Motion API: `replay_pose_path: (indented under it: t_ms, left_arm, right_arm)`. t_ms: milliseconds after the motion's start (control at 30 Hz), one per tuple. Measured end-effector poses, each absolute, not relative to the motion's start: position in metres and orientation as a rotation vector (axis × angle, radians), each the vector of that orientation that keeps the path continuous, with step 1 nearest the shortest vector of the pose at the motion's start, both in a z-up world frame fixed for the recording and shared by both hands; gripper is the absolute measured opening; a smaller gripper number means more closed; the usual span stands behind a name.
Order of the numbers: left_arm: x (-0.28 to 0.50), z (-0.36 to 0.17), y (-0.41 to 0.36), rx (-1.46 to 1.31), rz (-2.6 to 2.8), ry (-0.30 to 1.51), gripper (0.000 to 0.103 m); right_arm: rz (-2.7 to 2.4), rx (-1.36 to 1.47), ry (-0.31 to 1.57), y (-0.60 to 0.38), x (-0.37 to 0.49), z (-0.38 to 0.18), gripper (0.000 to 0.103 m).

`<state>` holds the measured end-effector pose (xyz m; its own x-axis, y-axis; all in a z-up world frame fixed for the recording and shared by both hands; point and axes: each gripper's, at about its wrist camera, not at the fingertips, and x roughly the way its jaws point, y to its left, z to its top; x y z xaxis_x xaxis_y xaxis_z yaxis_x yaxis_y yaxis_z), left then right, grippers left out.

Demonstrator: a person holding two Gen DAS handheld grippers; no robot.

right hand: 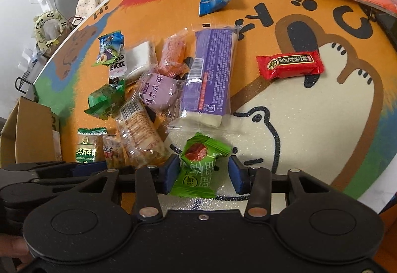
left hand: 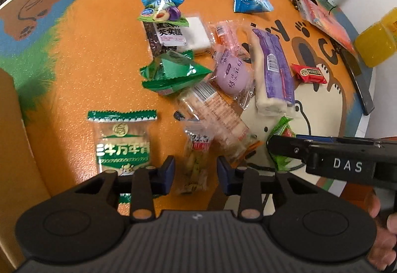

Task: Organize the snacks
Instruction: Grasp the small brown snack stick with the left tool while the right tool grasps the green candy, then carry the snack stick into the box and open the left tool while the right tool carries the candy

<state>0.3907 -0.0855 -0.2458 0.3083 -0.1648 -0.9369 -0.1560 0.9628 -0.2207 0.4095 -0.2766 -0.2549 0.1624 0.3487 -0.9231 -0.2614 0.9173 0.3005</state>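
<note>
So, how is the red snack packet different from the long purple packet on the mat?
The red snack packet is short and lies alone; the long purple packet is far bigger and borders the snack pile. The red one is opaque; the purple one's clear end shows a white filling. Both lie flat and untouched.

Both grippers are pointing steeply downward, side by side. The left gripper [left hand: 196, 171] and right gripper [right hand: 204, 172] are each standing with jaws partly apart, pads gripping nothing.

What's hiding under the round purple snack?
The purple mochi packet lies partly on the clear biscuit pack, with the orange-pink packet behind it. Whatever sits directly beneath it is covered.
</note>
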Motion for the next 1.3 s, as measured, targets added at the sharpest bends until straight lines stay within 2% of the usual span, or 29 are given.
replay_pose_path:
  t_ms: [100, 167, 733, 1067, 1300]
  left_arm:
    - [0.394, -0.247, -0.087, -0.292, 0.004, 1.267, 0.017]
    - [0.395, -0.247, -0.085, -0.317, 0.006, 1.267, 0.016]
    - [0.359, -0.169, -0.07, -0.347, -0.059, 1.139, 0.016]
    - [0.321, -0.127, -0.029, -0.367, 0.0, 1.046, 0.016]
    - [0.294, -0.118, 0.007, -0.4, 0.094, 1.01, 0.016]
  right_arm:
    - [0.432, 0.035, 1.335, -0.272, 0.407, -0.255, 0.031]
    - [0.436, 0.048, 1.328, -0.274, 0.407, -0.255, 0.026]
    - [0.432, 0.05, 1.146, -0.253, 0.373, -0.172, 0.024]
    - [0.536, 0.03, 1.072, -0.207, 0.35, -0.137, 0.024]
    - [0.622, 0.008, 1.054, -0.168, 0.336, -0.129, 0.024]
